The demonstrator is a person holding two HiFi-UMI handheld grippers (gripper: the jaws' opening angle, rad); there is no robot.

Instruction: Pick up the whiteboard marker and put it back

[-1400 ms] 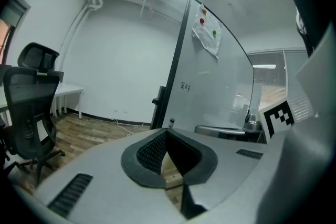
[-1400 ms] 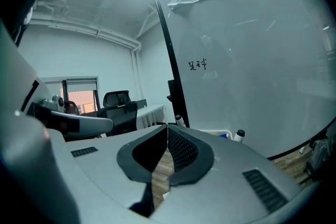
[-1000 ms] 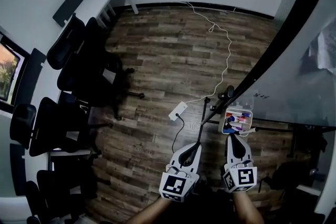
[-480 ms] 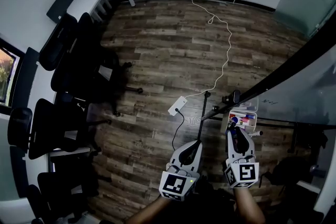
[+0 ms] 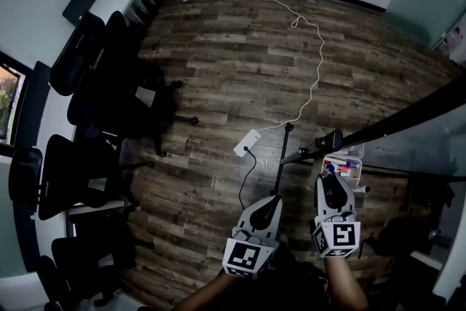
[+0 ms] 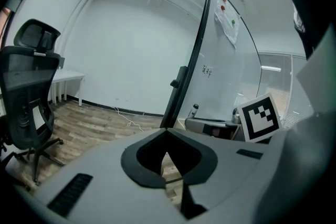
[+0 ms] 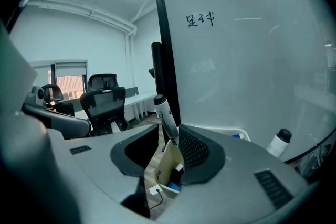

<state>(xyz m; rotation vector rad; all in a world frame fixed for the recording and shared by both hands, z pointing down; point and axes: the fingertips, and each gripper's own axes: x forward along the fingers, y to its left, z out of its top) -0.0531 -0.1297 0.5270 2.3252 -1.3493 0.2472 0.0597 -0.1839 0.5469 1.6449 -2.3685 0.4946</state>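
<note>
Since one second ago the right gripper (image 5: pixel 329 178) has crept forward and its tips now sit at the near edge of the marker tray (image 5: pixel 343 154). The left gripper (image 5: pixel 274 203) has hardly shifted. Our head camera has swung, so the whiteboard's dark frame now cuts lower across the right side.

Right gripper view: claw clamped on the whiteboard marker (image 7: pixel 167 114). White barrel, black cap uppermost, tilted to the left, pressed against the ribbed right-hand pad. Its lower end drops out of sight between the jaws. Through the gap below we see a cream tray wall with a blue item and a dark one inside. We cannot tell whether the marker's tip is clear of the tray.

Left gripper view: claw closed, tips meeting, nothing between them. Only wood floor (image 5: pixel 240 62) shows through the slit behind the tips.

Surroundings noted:
- Whiteboard (image 7: pixel 241 65) directly ahead of the right gripper, with a short handwritten mark near its top.
- White bottle with a black cap (image 7: pixel 277 142) low at the board's right.
- White power strip (image 5: pixel 247 143) on the floor just left of the board's stand, with a white cable (image 5: pixel 315 76) running from it to the far wall.
- Black office chairs (image 5: pixel 109 102) along the left.
</note>
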